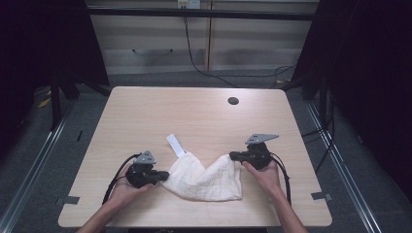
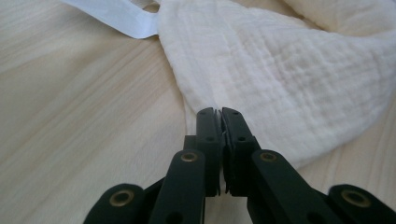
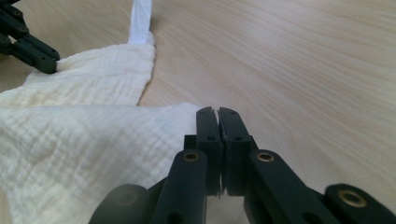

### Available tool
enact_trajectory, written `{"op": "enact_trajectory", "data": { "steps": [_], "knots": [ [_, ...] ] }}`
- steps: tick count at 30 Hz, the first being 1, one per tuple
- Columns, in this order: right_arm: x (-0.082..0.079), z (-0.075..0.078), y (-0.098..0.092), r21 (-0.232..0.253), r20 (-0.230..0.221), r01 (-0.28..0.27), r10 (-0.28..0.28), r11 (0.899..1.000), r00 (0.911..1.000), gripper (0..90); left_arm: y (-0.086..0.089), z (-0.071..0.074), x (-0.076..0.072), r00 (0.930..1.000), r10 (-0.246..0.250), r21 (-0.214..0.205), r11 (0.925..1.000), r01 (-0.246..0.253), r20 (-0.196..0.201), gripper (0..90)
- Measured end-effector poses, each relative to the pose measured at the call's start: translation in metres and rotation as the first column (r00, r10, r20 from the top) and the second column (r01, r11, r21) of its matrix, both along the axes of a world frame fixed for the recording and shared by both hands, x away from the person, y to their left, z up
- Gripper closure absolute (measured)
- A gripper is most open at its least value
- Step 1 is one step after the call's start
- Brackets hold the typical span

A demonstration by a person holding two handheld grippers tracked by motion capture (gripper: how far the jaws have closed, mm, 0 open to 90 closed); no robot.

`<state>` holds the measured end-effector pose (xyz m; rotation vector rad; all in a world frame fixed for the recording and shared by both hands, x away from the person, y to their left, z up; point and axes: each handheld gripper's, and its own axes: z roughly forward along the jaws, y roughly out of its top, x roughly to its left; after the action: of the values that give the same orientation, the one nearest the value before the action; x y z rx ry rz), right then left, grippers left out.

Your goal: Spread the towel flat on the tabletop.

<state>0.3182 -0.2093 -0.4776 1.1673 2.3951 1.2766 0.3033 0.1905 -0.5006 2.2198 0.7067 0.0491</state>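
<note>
My left gripper [image 1: 163, 175] and right gripper [image 1: 232, 156] each pinch an edge of the white cloth [image 1: 206, 178] on the table [image 1: 145, 111], jaws squeezed together, maybe to spread it out

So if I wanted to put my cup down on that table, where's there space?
The far half of the light wooden table is bare, apart from the small dark round hole. The near middle is crowded: crumpled cream muslin cloth, left gripper, right gripper.
</note>
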Motion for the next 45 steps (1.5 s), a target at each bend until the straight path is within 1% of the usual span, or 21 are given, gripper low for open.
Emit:
{"op": "enact_trajectory", "data": {
  "steps": [5,9,12,16,18,19,21,24,27,29,30,31,32,33,36,37,39,40,42,44,45],
  "knots": [
    [0.001,0.001,0.001,0.0,0.007,0.0,0.0,1.0,1.0,88.1,0.013,0.0,-0.016,0.9998,0.009,-0.013,0.9999,-0.009,-0.017,86.2],
    [0.001,0.002,0.005,0.005,0.008,-0.015,0.015,1.0,0.9999,88.1,0.017,0.003,-0.028,0.9994,-0.021,0.005,0.9998,0.021,-0.026,85.4],
    [0.002,0.001,0.008,0.004,0.009,-0.021,0.021,1.0,0.9997,88.1,0.018,0.005,-0.031,0.9991,-0.031,-0.005,0.9995,0.031,-0.029,79.8],
    [0.002,0.003,0.008,0.011,0.015,-0.02,0.02,1.0,0.9997,88.1,0.023,0.01,-0.019,0.9995,0.031,-0.077,0.9965,-0.031,-0.013,66.2],
    [0.003,0.002,0.009,0.008,0.016,-0.023,0.023,1.0,0.9996,88.1,0.022,0.015,-0.008,0.9973,0.071,-0.084,0.994,-0.07,0.014,63.1],
    [0.003,0.001,0.009,0.007,0.011,-0.024,0.024,1.0,0.9997,88.1,0.022,0.017,-0.001,0.9965,0.082,-0.097,0.992,-0.081,0.014,62.6],
    [0.003,0.001,0.01,0.007,0.009,-0.029,0.029,1.0,0.9995,88.1,0.019,0.02,0.014,0.9935,0.11,-0.09,0.9901,-0.107,0.027,61.9],
    [0.003,0.0,0.012,0.003,0.006,-0.036,0.036,0.999,0.9993,88.1,0.013,0.018,0.035,0.9892,0.147,-0.097,0.9846,-0.145,0.008,62.0],
    [0.002,0.0,0.011,0.005,-0.001,-0.038,0.038,0.999,0.9993,88.0,0.004,0.015,0.047,0.9869,0.16,-0.08,0.9842,-0.158,0.021,64.0],
    [0.002,0.0,0.011,0.007,-0.002,-0.041,0.041,0.999,0.9991,88.0,-0.004,0.013,0.052,0.9932,0.108,-0.066,0.9923,-0.105,0.045,68.1],
    [0.002,0.0,0.011,0.006,-0.003,-0.042,0.042,0.999,0.9991,88.0,-0.007,0.012,0.055,0.9906,0.128,-0.063,0.9902,-0.125,0.048,68.9],
    [0.002,-0.001,0.011,0.007,-0.006,-0.048,0.048,0.999,0.9988,88.0,-0.01,0.011,0.058,0.9914,0.129,-0.073,0.9892,-0.127,0.022,68.6],
    [0.002,-0.001,0.011,0.008,-0.006,-0.048,0.048,0.999,0.9988,88.1,-0.014,0.011,0.06,0.9929,0.117,-0.054,0.9918,-0.116,0.024,68.6],
    [0.002,-0.001,0.011,0.009,-0.006,-0.049,0.049,0.999,0.9988,88.0,-0.018,0.009,0.061,0.9924,0.118,-0.027,0.9927,-0.117,0.034,68.5],
    [0.002,-0.002,0.01,0.006,-0.007,-0.05,0.05,0.999,0.9987,88.0,-0.021,0.002,0.062,0.9906,0.134,-0.015,0.9909,-0.134,0.027,64.4],
    [0.001,-0.002,0.01,0.007,-0.012,-0.048,0.048,0.999,0.9988,88.0,-0.022,0.0,0.062,0.9918,0.128,-0.018,0.9917,-0.128,0.009,61.3],
    [0.0,-0.001,0.009,0.008,-0.008,-0.047,0.047,0.999,0.9988,88.0,-0.022,-0.003,0.062,0.9906,0.134,-0.005,0.9909,-0.134,0.025,61.9],
    [-0.001,-0.001,0.008,0.01,-0.006,-0.049,0.049,0.999,0.9988,88.0,-0.022,-0.002,0.062,0.9906,0.136,-0.005,0.9908,-0.135,0.018,61.8],
    [-0.002,-0.002,0.006,0.005,-0.007,-0.046,0.046,0.999,0.9989,88.0,-0.023,-0.003,0.061,0.9908,0.131,0.001,0.9913,-0.131,0.034,62.5],
    [-0.003,-0.003,0.005,0.005,-0.01,-0.044,0.044,0.999,0.999,87.9,-0.024,-0.002,0.058,0.9909,0.114,0.038,0.9924,-0.117,0.071,66.1],
    [-0.003,-0.003,0.005,0.002,-0.015,-0.042,0.042,0.999,0.999,88.0,-0.024,-0.001,0.056,0.9915,0.105,0.048,0.9929,-0.109,0.077,67.2]
  ]
}}
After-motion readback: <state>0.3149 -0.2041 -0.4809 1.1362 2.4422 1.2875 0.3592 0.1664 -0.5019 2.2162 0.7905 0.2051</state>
